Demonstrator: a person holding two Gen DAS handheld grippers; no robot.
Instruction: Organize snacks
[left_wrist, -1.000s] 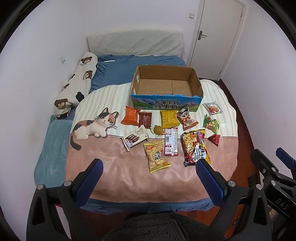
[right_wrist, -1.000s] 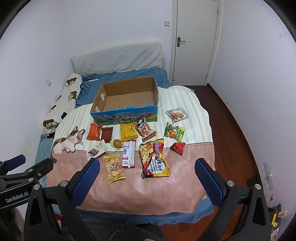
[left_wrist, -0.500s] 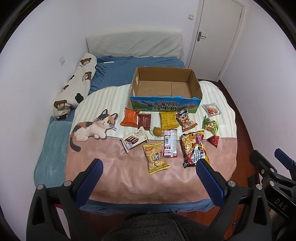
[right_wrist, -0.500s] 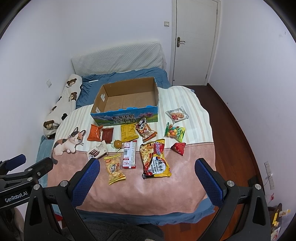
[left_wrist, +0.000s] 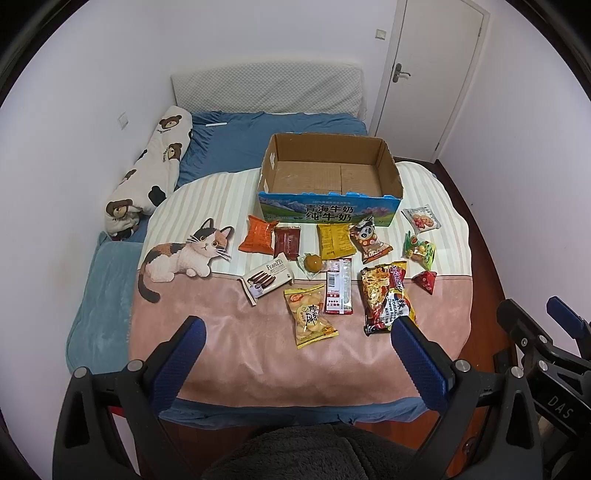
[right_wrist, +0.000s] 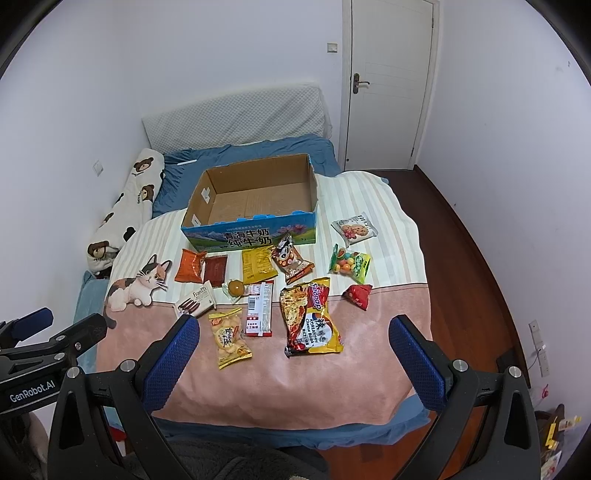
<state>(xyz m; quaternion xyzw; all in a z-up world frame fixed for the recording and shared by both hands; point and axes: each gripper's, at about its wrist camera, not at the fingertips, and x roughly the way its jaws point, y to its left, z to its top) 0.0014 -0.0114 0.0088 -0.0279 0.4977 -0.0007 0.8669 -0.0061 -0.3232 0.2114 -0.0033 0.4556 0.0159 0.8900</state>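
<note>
A cat-printed pink and striped blanket (left_wrist: 258, 354) covers the blue bed (left_wrist: 236, 147); a bear-patterned white bolster (left_wrist: 151, 173) lies along the wall beside a closed white door (right_wrist: 388, 81).

Both views were evenly and softly lit, the room moderately bright under diffuse light with a cool, slightly violet cast on the white walls. Shadows were faint; the cardboard box (left_wrist: 330, 176) threw only weak shade onto its own floor. Small glints showed on the noodle packet (right_wrist: 312, 320) and on the wooden floor (right_wrist: 476, 236). Strong fisheye distortion bowed the door (right_wrist: 391, 81) and walls, and black vignetting filled the corners. Focus was sharp centrally; the blue fingers (left_wrist: 419, 360) were slightly soft.
</note>
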